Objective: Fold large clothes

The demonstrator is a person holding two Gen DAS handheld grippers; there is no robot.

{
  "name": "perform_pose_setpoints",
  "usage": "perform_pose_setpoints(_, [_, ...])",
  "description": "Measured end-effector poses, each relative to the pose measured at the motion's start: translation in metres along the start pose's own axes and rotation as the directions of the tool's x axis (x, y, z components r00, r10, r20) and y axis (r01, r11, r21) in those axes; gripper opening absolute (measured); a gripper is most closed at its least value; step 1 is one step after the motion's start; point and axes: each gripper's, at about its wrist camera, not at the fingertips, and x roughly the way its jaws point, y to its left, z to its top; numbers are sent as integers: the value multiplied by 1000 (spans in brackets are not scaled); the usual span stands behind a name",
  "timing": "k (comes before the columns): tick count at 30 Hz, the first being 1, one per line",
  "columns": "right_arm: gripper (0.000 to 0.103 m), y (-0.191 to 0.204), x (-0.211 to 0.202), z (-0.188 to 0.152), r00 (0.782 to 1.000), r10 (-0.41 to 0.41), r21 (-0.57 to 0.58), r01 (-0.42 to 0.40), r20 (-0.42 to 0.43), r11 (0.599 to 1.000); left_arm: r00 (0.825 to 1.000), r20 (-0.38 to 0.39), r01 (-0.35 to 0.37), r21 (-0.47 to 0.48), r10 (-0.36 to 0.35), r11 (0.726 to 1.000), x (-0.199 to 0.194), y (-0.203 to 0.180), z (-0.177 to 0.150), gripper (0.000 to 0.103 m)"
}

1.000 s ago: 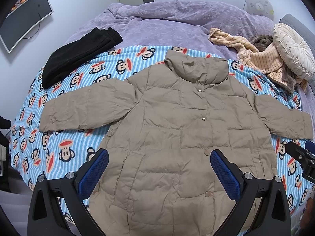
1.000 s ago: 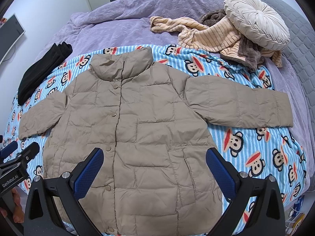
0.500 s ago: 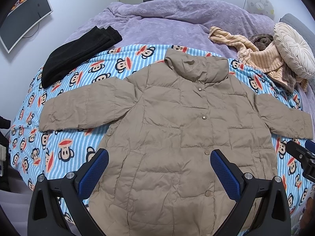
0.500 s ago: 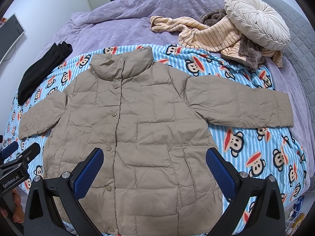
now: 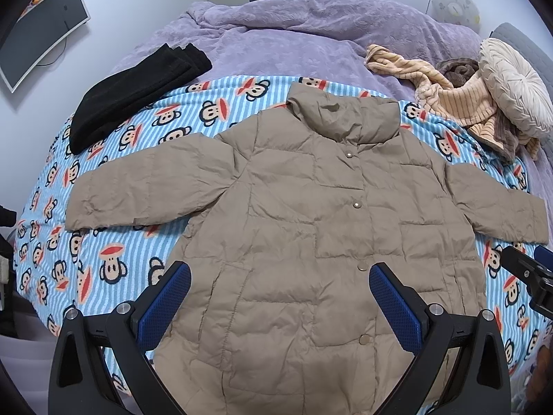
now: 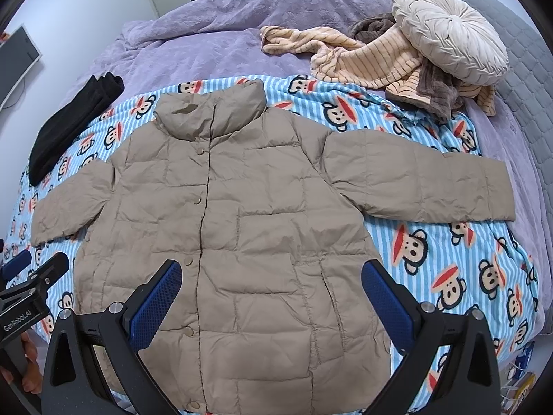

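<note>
Hovering above a bed, two hand-held grippers are looking down on a large tan quilted puffer jacket [image 5: 311,228], which is lying face up, snapped shut, with both sleeves spread wide on a blue striped blanket printed with cartoon monkey faces [image 5: 114,242].

Compared with a second ago, almost nothing is changing: the jacket is lying in the same flat, unfolded shape, and both grippers are hanging in nearly the same spots. That suggests folding is not yet starting; a sleeve would likely be the first thing to bring inward.

Moving left to right in the left wrist view: a dark curved monitor [image 5: 41,31] is hanging at the upper left, a folded black garment [image 5: 134,93] is resting at the blanket's upper-left edge, the jacket is filling the centre, and a peach striped fleece garment [image 5: 446,103] and a round cream pleated cushion [image 5: 515,79] are piled at the upper right on a purple bedspread [image 5: 293,41].

The left gripper [image 5: 279,306], at the bottom centre, is standing wide apart over the jacket's lower front, holding nothing. In the right wrist view, the right gripper [image 6: 271,302] is also gaping wide and empty above the hem area.

The jacket's bottom hem is partly hidden behind the gripper frames, and the fisheye edges are cutting off the bed's sides. At the lower left of the right wrist view, only a sliver of the person's hand [image 6: 29,377] is showing.
</note>
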Motion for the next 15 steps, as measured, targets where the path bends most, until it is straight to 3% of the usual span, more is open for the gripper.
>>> perform_pose_setpoints(7, [103,2,3,-4,1000,-13,23,13,-14,1000,999,-23,40,-4,-40,999,7,5,1,103])
perform_pose_setpoints(15, [103,12,14,-11,998,44,63,-41,-46,997,989,-60,132,-33,-134,991,29,33,-4,103])
